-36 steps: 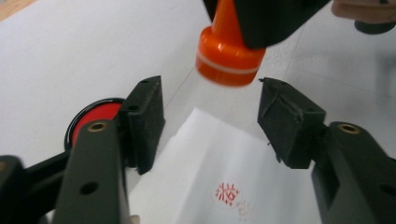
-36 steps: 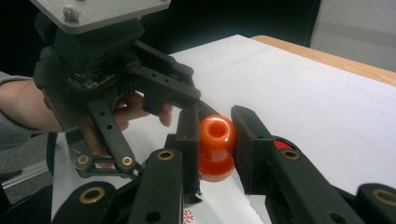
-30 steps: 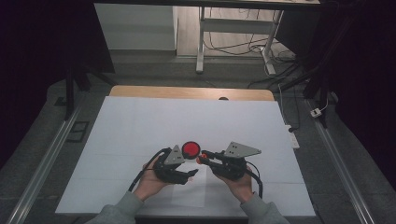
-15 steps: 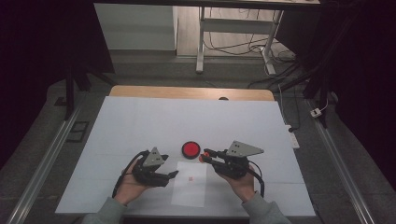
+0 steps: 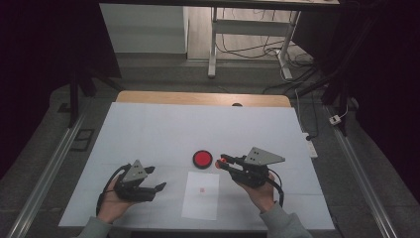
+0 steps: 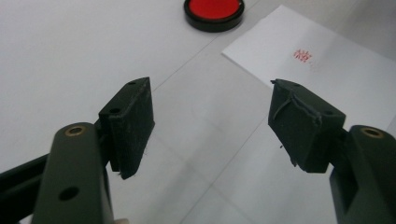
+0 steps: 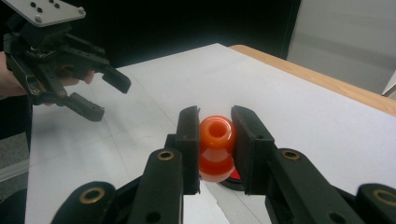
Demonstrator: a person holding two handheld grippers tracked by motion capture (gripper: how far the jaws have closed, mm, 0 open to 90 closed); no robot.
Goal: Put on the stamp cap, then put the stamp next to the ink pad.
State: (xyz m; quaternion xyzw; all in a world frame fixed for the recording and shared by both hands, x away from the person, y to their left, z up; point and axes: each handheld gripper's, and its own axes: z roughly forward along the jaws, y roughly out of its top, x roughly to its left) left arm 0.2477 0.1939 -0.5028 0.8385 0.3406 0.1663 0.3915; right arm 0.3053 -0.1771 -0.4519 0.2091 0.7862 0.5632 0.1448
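Observation:
A round red ink pad (image 5: pixel 202 158) in a black case sits on the white table top (image 5: pixel 148 134). Just right of it my right gripper (image 5: pixel 221 162) is shut on a small orange stamp (image 7: pixel 216 140), held a little above the pad's edge (image 7: pixel 233 179). In front of the pad lies a white sheet of paper (image 5: pixel 200 196) bearing a small red stamp mark (image 6: pixel 302 55). My left gripper (image 5: pixel 156 178) stands open and holds nothing, low over the table to the left of the paper. In the left gripper view its pads (image 6: pixel 133 123) frame bare table, with the pad (image 6: pixel 214 10) farther off.
The table's wooden far edge (image 5: pixel 198 98) runs along the back. Metal rails (image 5: pixel 44 173) flank both sides. A desk frame (image 5: pixel 213 39) and loose cables (image 5: pixel 297 59) stand on the floor beyond. A white power strip (image 5: pixel 308 144) lies at the right edge.
My left gripper has drawn away from the ink pad, moving left and toward the front edge. The right gripper has stayed put with the orange stamp.

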